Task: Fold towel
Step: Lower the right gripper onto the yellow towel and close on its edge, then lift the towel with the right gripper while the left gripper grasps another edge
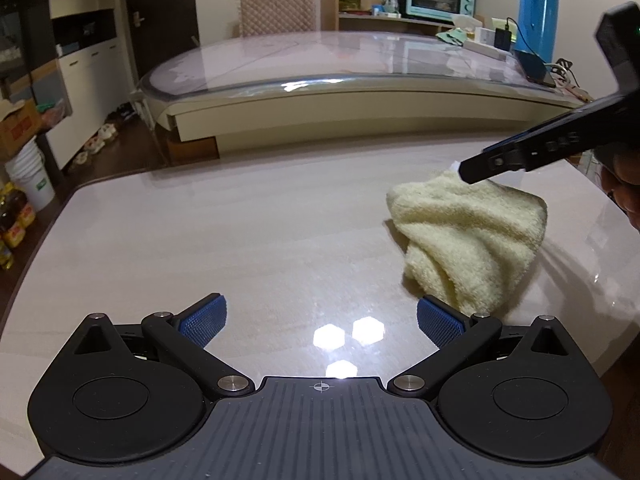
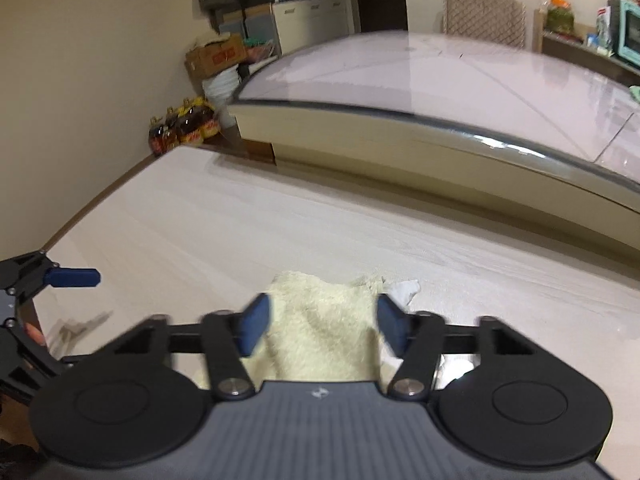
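A cream towel (image 1: pixel 472 240) lies crumpled in a heap on the pale table (image 1: pixel 240 240), to the right in the left wrist view. My left gripper (image 1: pixel 322 320) is open and empty, low over the table just left of the towel. My right gripper (image 2: pixel 324 326) is open and hovers over the towel (image 2: pixel 324 336), its fingers on either side of the heap without closing on it. The right gripper also shows in the left wrist view (image 1: pixel 476 172), above the towel's far edge. A white label (image 2: pixel 404 290) sticks out at the towel's far side.
A second table with a glass top (image 1: pixel 340 64) stands beyond this one. On it at the far right are a blue thermos (image 1: pixel 538 12), a phone and cables. Bottles (image 2: pixel 184 124), buckets and boxes stand on the floor at the left. The table's left edge (image 2: pixel 100 200) is near.
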`<action>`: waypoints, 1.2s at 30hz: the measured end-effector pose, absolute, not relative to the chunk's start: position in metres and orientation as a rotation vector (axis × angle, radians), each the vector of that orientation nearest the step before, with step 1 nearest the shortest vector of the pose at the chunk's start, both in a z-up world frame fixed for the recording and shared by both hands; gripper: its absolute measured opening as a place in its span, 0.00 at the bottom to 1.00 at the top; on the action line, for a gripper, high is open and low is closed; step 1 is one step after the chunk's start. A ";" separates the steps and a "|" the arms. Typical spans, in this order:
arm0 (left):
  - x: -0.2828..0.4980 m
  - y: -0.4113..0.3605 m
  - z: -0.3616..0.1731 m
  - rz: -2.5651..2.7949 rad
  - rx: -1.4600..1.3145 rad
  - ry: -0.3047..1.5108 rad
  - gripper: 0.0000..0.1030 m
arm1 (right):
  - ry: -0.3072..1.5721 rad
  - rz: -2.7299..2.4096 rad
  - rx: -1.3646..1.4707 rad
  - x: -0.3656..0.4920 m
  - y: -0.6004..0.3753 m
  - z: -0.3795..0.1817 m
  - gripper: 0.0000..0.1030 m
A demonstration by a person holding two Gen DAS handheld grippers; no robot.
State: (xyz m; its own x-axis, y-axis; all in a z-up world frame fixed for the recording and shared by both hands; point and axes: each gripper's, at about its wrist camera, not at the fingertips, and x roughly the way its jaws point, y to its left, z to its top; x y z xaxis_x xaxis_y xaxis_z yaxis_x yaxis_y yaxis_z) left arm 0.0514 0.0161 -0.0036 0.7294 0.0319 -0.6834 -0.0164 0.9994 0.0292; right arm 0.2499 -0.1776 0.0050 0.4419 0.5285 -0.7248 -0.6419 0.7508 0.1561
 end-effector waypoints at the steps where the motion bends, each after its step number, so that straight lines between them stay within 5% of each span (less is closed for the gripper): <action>1: 0.053 0.017 -0.004 0.027 0.021 0.753 1.00 | 0.850 0.732 -0.148 0.254 -0.177 0.004 0.52; 8: 0.064 0.021 -0.007 0.029 0.017 0.763 1.00 | 0.919 0.738 -0.136 0.280 -0.176 -0.010 0.36; 15: 0.067 0.021 -0.009 0.017 0.012 0.769 1.00 | 1.002 0.735 -0.072 0.296 -0.180 -0.026 0.35; 17: 0.067 0.021 -0.010 0.017 0.012 0.772 1.00 | 1.004 0.737 -0.040 0.297 -0.183 -0.028 0.08; 36: 0.062 0.030 0.009 -0.445 0.095 0.667 1.00 | 0.671 0.927 -0.043 0.197 -0.220 0.094 0.06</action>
